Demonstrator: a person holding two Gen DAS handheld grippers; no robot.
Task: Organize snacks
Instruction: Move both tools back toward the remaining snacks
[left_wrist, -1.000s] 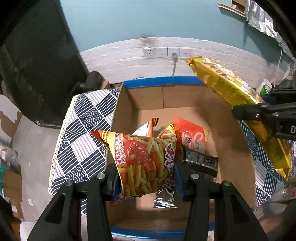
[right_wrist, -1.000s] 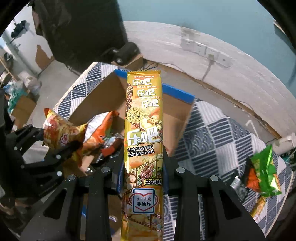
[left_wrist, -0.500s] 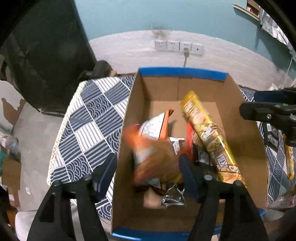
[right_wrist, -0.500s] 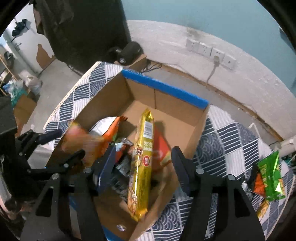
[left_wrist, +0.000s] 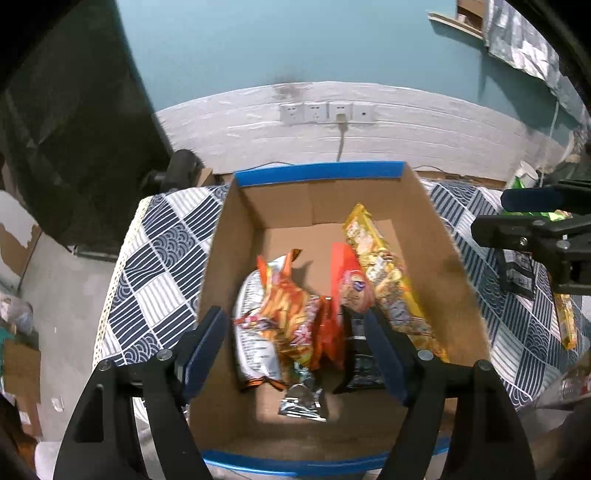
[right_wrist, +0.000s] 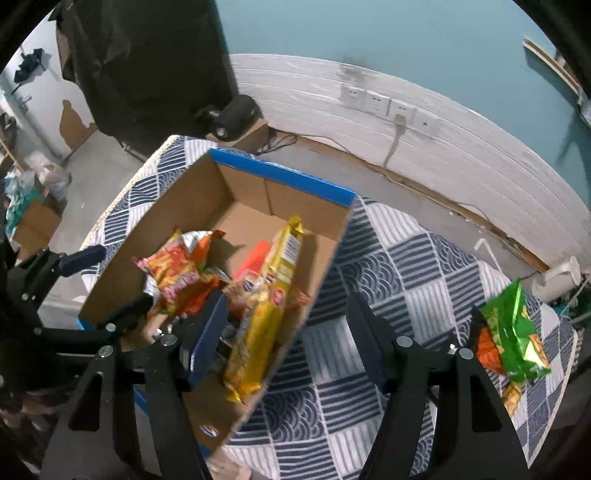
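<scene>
Snacks lie loose in your cardboard box (left_wrist: 454, 258): fries bag (left_wrist: 288, 317) beneath your spread, just-opened left gripper (left_wrist: 295, 347); long yellow pack (right_wrist: 266, 306) below your right gripper (right_wrist: 286, 336), likewise just opened, empty.

Matt brown cardboard box (left_wrist: 454, 266), raw corrugated walls, rim edged in glossy blue tape. Inside, shiny plastic-film packets: the long yellow snack pack (left_wrist: 388, 273) gleams, the orange fries bag (left_wrist: 284, 306) is crinkled and glossy, and a silver foil sachet (left_wrist: 303, 400) at the near end looks mirror-like. The tablecloth (right_wrist: 399, 266) is woven cloth, soft and matt. On the right, a green bag (right_wrist: 513, 328) with a glossy sheen. Far wall (left_wrist: 406, 122) is rough, white-painted board.
</scene>
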